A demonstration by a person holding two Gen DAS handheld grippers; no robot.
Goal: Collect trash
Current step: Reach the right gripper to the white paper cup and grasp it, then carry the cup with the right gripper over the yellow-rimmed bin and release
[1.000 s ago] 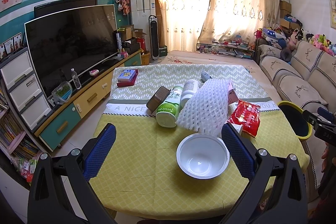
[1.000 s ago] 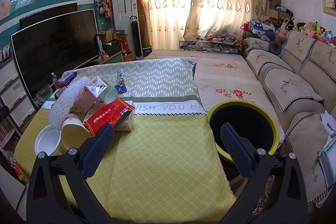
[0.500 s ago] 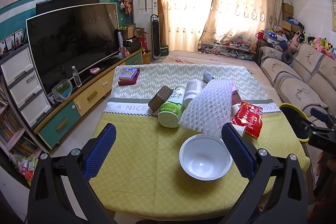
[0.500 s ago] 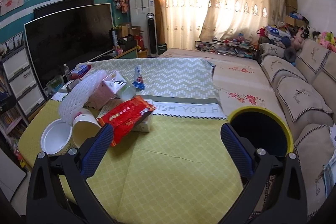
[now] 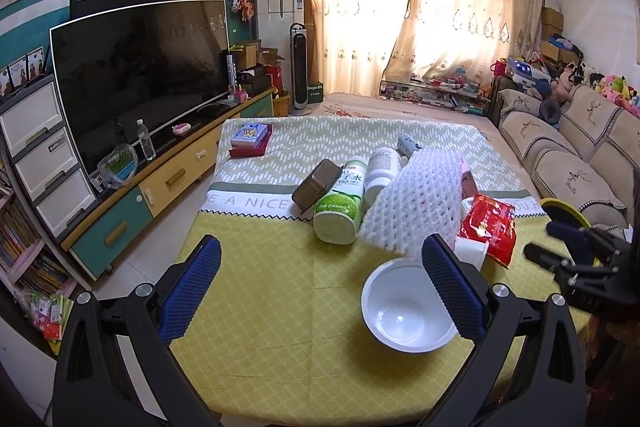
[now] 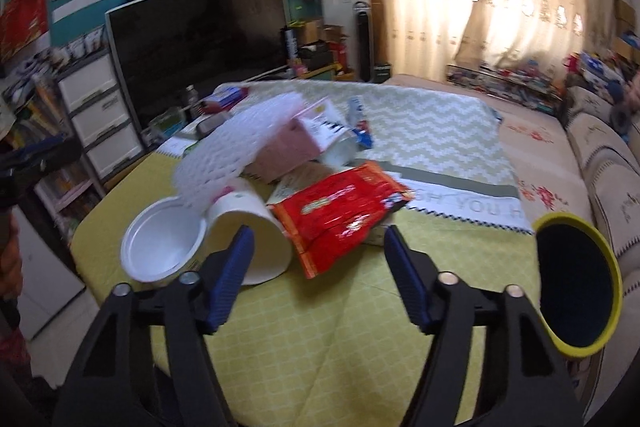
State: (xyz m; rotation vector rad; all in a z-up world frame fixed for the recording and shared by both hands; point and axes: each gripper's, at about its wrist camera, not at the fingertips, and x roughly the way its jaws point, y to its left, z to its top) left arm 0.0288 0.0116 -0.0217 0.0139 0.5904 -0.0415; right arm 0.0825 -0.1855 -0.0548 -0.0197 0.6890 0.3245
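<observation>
Blue-padded, the right gripper (image 6: 318, 263) has just been closing to half width, nothing between its pads, aimed at the red snack bag (image 6: 340, 213) lying mid-surface. Light, crinkly and slippery, the bag is best pinched at its near edge. Left gripper (image 5: 320, 285) hangs wide open, empty. Only the right view shows the yellow-rimmed bin (image 6: 608, 259) fully.

The right wrist view was smeared with motion blur; the foam net (image 6: 236, 147) hid part of the pink box (image 6: 286, 155); the frame edge cut off the yellow-rimmed bin (image 5: 560, 207) in the left view.
</observation>
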